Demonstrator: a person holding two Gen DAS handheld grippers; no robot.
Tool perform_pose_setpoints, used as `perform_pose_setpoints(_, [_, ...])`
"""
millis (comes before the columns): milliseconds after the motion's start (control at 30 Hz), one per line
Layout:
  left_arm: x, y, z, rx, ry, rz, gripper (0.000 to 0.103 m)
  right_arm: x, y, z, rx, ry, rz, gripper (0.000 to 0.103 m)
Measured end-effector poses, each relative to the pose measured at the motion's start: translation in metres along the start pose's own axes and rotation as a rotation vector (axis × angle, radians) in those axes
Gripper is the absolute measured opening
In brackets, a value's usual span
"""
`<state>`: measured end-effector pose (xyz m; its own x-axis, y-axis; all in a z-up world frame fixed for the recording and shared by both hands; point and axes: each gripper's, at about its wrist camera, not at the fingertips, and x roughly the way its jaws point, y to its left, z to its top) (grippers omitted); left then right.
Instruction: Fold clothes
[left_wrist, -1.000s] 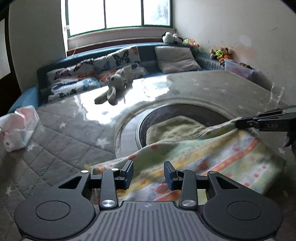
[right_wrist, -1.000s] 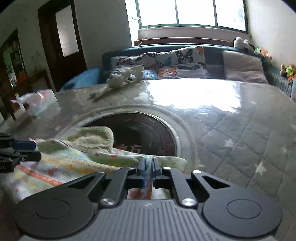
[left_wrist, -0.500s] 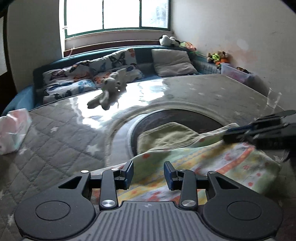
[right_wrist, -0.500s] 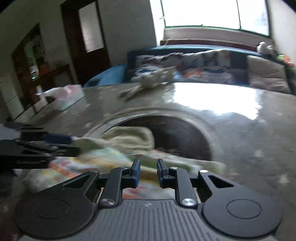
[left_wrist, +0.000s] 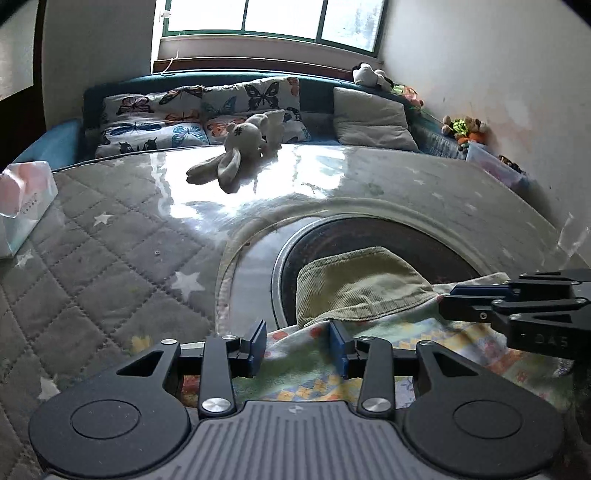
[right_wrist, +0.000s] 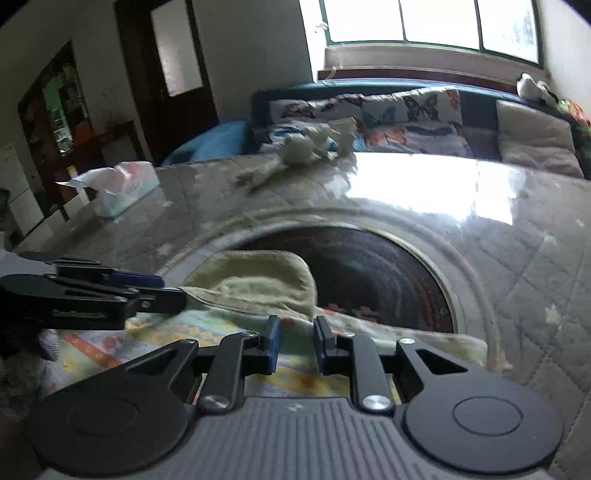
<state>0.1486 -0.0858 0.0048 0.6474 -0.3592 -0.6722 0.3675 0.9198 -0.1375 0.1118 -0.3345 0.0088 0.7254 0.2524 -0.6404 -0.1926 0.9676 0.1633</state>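
Tissue box (left_wrist: 24, 206): tissues inside. Table (left_wrist: 110, 251) (quilted cover): patterned cloth (left_wrist: 424, 350), green garment (left_wrist: 362, 288), toy rabbit (left_wrist: 236, 147). Left gripper (left_wrist: 297, 345), right gripper (right_wrist: 296, 341): parted, empty. Sofa (left_wrist: 184, 110) behind.

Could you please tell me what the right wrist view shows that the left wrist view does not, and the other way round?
Only the right wrist view shows the dark wooden door and the dim adjoining room at the left.

Only the left wrist view shows the small orange and green stuffed toys against the right wall.

Both show the olive corduroy garment lying on the colourful patterned cloth, the pale plush rabbit, the pink tissue pack, the butterfly-print cushions, and both open hand-held grippers: the left hand-held gripper and the right hand-held gripper.
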Motion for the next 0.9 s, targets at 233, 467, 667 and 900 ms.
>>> perform_pose_setpoints(233, [-0.032, -0.004, -0.004, 0.039, -0.042, -0.001, 0.04, -0.002, 0.033, 0.004, -0.105, 0.014, 0.084, 0.019])
perform_pose_setpoints(467, [-0.039, 0.003, -0.029, 0.065, -0.021, 0.052, 0.04, 0.011, 0.046, 0.001, -0.138, 0.036, 0.066, 0.02])
perform_pose_setpoints(667, [-0.054, 0.012, -0.033, 0.038, -0.059, 0.087, 0.04, 0.016, 0.061, 0.011, -0.175, 0.038, 0.104, 0.02])
perform_pose_setpoints(900, [-0.051, 0.026, -0.035, -0.001, -0.052, 0.101, 0.04, 0.032, 0.082, 0.016, -0.219, 0.067, 0.138, 0.021])
